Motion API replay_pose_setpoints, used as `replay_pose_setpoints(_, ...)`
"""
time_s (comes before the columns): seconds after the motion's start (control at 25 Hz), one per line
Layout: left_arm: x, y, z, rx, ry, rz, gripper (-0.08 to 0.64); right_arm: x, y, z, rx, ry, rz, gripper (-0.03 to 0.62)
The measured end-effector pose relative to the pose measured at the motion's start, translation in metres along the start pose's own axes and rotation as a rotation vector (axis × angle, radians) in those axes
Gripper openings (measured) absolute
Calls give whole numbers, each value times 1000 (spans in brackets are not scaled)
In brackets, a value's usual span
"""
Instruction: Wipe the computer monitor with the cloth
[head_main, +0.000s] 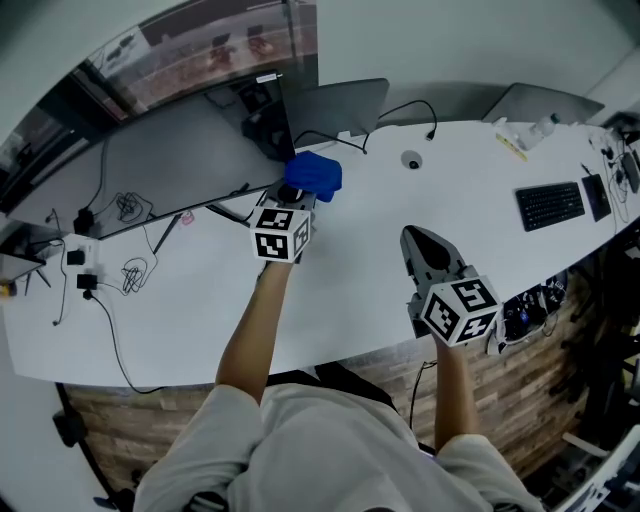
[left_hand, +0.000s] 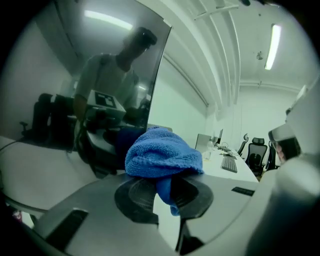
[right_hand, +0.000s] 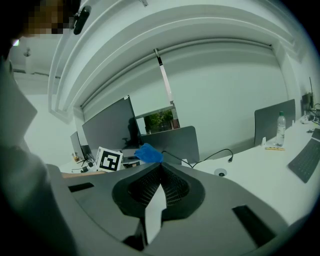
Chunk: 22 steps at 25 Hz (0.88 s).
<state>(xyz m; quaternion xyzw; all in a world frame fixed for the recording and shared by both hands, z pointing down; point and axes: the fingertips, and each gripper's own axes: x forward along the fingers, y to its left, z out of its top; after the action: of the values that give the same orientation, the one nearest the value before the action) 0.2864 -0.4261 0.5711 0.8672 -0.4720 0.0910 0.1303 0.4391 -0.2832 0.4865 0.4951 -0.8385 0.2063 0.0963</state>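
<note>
The dark computer monitor (head_main: 180, 160) stands at the back left of the white desk (head_main: 360, 280). My left gripper (head_main: 296, 196) is shut on a blue cloth (head_main: 314, 174), which bunches over the jaws close to the screen's lower right corner. In the left gripper view the cloth (left_hand: 162, 159) is pinched between the pads, with the screen (left_hand: 95, 75) just to its left, reflecting a person. My right gripper (head_main: 413, 237) hovers over the desk's middle, shut with nothing in it. Its own view shows the jaws (right_hand: 160, 172) closed, and beyond them the cloth (right_hand: 148, 152) and the monitor (right_hand: 107, 125).
Loose cables and plugs (head_main: 125, 270) lie on the desk's left part. A second screen's grey back (head_main: 335, 105) stands behind the cloth, with a cable beside it. A black keyboard (head_main: 549, 205) and a bottle (head_main: 541, 127) are at the far right. The desk's front edge (head_main: 340, 352) curves near me.
</note>
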Motion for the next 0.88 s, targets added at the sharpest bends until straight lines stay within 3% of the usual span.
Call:
replay_pose_setpoints(0.28,-29,-11,77,0,-113,26,55,-18,22,28,-18,-57,5,14)
replay_pose_setpoints(0.88,-95,-38,230,173,-265,-27,55,-51,81,85,-91,-143,-10,14)
